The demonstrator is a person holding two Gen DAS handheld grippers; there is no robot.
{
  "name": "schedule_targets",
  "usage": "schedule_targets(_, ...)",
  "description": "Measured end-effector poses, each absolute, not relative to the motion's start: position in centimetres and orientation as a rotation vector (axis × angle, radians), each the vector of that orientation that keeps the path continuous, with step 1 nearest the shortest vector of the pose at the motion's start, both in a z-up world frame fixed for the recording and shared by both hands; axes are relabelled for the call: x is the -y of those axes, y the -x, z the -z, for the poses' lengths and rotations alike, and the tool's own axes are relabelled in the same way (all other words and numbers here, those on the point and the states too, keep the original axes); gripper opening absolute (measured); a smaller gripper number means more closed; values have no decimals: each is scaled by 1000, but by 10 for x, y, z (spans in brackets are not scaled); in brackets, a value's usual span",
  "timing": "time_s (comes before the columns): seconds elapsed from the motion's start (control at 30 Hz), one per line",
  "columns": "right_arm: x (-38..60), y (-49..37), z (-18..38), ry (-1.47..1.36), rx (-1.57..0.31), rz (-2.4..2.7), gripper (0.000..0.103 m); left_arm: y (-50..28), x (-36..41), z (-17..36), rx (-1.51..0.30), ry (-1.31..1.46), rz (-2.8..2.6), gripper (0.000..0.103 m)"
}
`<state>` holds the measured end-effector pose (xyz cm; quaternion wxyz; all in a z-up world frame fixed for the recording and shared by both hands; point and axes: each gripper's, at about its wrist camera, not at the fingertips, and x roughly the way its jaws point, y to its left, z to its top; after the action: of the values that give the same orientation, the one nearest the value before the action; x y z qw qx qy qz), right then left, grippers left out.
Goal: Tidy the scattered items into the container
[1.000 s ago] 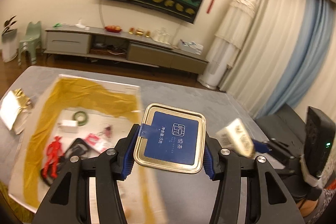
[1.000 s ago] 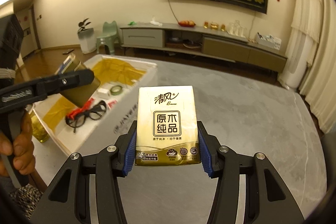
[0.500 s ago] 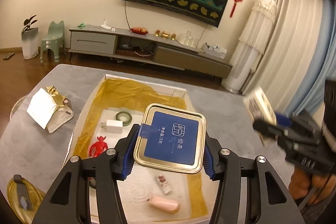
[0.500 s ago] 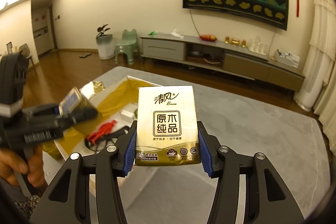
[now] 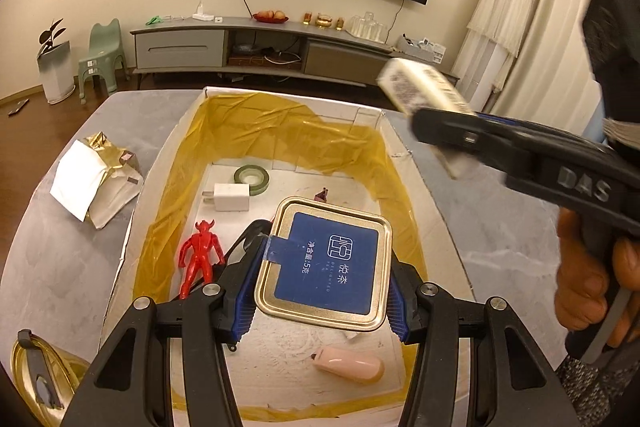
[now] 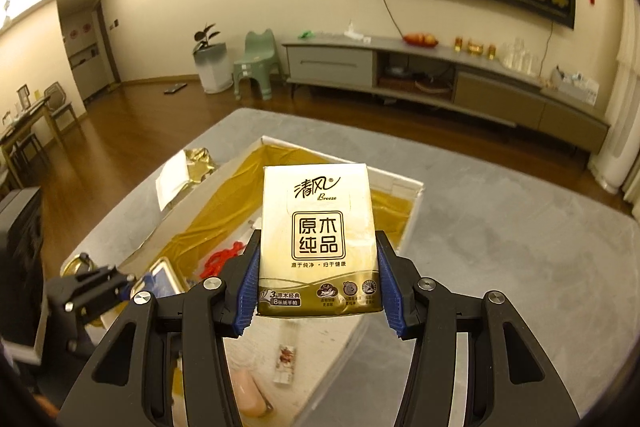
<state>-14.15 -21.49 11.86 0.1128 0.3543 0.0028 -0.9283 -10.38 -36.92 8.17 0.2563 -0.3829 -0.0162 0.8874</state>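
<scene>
Both loads hung above the box point(image 5: 404, 163), ready for dropping: left tongs point(image 5: 320, 291) clamped a tin point(image 5: 326, 263), right tongs point(image 6: 316, 287) a tissue pack point(image 6: 318, 239). Next, each should lower and open.

1. Left gripper point(image 5: 322, 269), with the tea tin point(image 5: 326, 265) clamped between its pads: formerly above the grey table beside the box, now directly above the box point(image 5: 168, 155) interior, over the glasses and near the red figure point(image 5: 200, 255).
2. Right gripper point(image 6: 318, 275), gripping the tissue pack point(image 6: 318, 239): formerly over open table to the box's right, now over the box's right wall.
3. Spacing: the two grippers stand closer together than one second ago.
4. Box contents: more of the interior is visible to both cameras, including the pink case point(image 5: 348, 367).
</scene>
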Motion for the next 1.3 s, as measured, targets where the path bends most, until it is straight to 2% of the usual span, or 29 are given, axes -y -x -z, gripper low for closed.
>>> schedule_targets(0.33,224,184,-99,-1101,-110,2731,56,113,368,-78,47,1080,-2411,54)
schedule_targets(0.5,212,200,-85,-1158,-134,2740,61,119,373,-74,88,1105,-2412,59)
schedule_targets(0.83,196,175,-94,-1115,-25,2718,61,120,402,-95,270,1034,-2472,60)
schedule_targets(1.2,194,132,-103,-1127,-54,2684,61,116,407,-102,306,1009,-2489,60)
schedule_targets(1.3,202,113,-109,-1104,-112,2631,61,114,416,-103,340,1007,-2503,60)
